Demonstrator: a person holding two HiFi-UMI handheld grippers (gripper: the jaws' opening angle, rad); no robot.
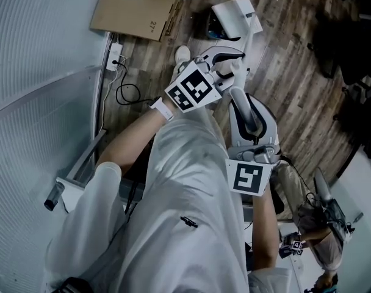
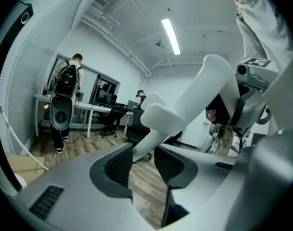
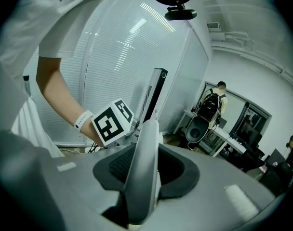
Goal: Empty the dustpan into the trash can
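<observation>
**Q:** While the person looks down over their own white clothing, what surrounds them?

**A:** A ribbed glass wall [image 1: 27,72] fills 9 o'clock. Flat cardboard [image 1: 133,8] lies at 11 o'clock on the wood floor [image 1: 295,54].

**Q:** What are the grippers doing?

**A:** Near the centre of the head view, the left gripper [image 2: 142,160] has its jaws pinching the slim white handle [image 1: 249,41]. Toward 5 o'clock, the right gripper [image 3: 146,162] has its jaws pressed onto a pale upright bar. I judge this to be the thicker lower end of the same handle.

**Q:** Where is the dustpan?

**A:** The dustpan [image 1: 233,11] is at 12 o'clock, held out over the floor beyond the left gripper. Its handle runs back toward the person.

**Q:** Is the trash can there?

**A:** I cannot tell. A dark shape [image 1: 205,24] sits just beside the pan at 12 o'clock and may be the can.

**Q:** How far along is the task?

**A:** The pan is gripped and carried, which looks like an early step. Tipping it out appears not yet done. What it holds cannot be seen.
</observation>
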